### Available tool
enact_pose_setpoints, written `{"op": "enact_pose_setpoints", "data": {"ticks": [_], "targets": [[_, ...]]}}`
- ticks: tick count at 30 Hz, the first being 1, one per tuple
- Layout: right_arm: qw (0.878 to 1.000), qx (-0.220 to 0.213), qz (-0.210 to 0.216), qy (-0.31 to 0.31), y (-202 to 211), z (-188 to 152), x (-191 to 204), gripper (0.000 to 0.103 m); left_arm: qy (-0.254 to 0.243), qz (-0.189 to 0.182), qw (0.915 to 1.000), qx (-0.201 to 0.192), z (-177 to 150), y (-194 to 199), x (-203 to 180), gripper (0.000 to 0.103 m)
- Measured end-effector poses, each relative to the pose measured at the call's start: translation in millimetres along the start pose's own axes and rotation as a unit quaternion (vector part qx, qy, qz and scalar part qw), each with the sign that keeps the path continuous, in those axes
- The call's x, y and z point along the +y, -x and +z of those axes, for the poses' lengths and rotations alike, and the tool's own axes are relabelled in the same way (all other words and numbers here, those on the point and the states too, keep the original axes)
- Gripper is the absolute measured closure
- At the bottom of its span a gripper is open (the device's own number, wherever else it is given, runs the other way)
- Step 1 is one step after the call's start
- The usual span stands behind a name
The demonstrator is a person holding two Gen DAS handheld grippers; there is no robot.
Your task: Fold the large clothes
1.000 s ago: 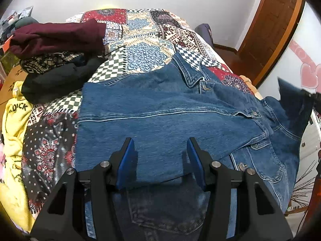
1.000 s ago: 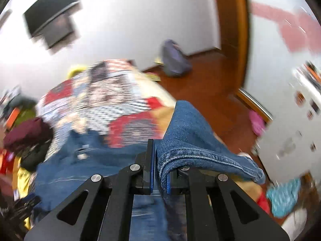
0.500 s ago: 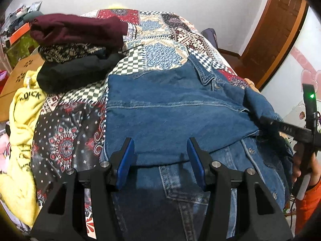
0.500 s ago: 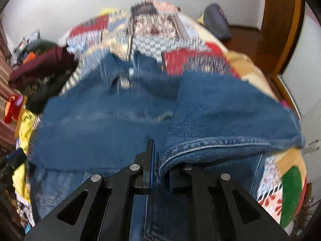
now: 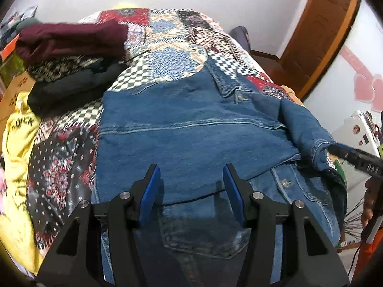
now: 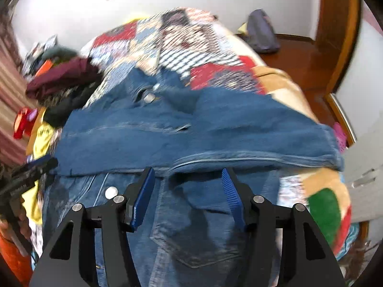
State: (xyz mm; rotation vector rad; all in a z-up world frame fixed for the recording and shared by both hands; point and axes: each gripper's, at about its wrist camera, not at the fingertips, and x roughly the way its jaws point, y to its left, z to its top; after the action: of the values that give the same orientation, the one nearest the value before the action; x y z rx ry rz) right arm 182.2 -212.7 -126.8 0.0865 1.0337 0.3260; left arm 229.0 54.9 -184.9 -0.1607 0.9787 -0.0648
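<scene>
A blue denim jacket (image 5: 191,129) lies spread on the patchwork bedspread (image 5: 167,38), collar at the far end. Its right sleeve (image 6: 263,131) is folded across the body. My left gripper (image 5: 190,184) is open and empty just above the jacket's near part. My right gripper (image 6: 188,189) is open and empty, just behind the sleeve cuff edge (image 6: 239,157). In the left wrist view the right gripper's tip (image 5: 344,153) shows at the right by the sleeve cuff. The left gripper (image 6: 31,167) shows at the left edge of the right wrist view.
A pile of folded clothes, maroon (image 5: 71,38) over patterned and dark ones (image 5: 71,88), sits at the bed's far left. A yellow garment (image 5: 19,143) hangs at the left edge. A wooden door (image 5: 320,35) and floor with a bag (image 6: 261,33) lie to the right.
My right gripper carried the sleeve across the jacket, laid it down and opened, letting go of the cuff. My left gripper stayed open over the jacket's near part.
</scene>
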Motion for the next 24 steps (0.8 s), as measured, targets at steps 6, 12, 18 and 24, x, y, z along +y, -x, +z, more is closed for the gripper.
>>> {"op": "enact_pose_setpoints", "data": {"ticks": [6, 12, 18, 24], "targets": [[0.991, -0.041, -0.019, -0.126, 11.7, 4.3, -63.2, 0.032, -0.030, 0.008, 0.9995, -0.008, 8.8, 0.4, -22.4, 0.049], [0.967, -0.019, -0.028, -0.251, -14.1, -1.2, -128.3, 0.032, -0.033, 0.000, 0.9995, -0.001, 16.6, -6.3, -31.8, 0.049], [0.949, 0.013, 0.007, -0.315, -50.1, 2.1, -155.2, 0.032, -0.041, 0.017, 0.9990, 0.007, 18.9, -15.5, -34.5, 0.049], [0.930, -0.011, 0.019, -0.366, -60.6, 0.5, -165.2, 0.034, -0.023, 0.026, 0.9994, 0.008, 20.5, -18.4, -25.2, 0.049]]}}
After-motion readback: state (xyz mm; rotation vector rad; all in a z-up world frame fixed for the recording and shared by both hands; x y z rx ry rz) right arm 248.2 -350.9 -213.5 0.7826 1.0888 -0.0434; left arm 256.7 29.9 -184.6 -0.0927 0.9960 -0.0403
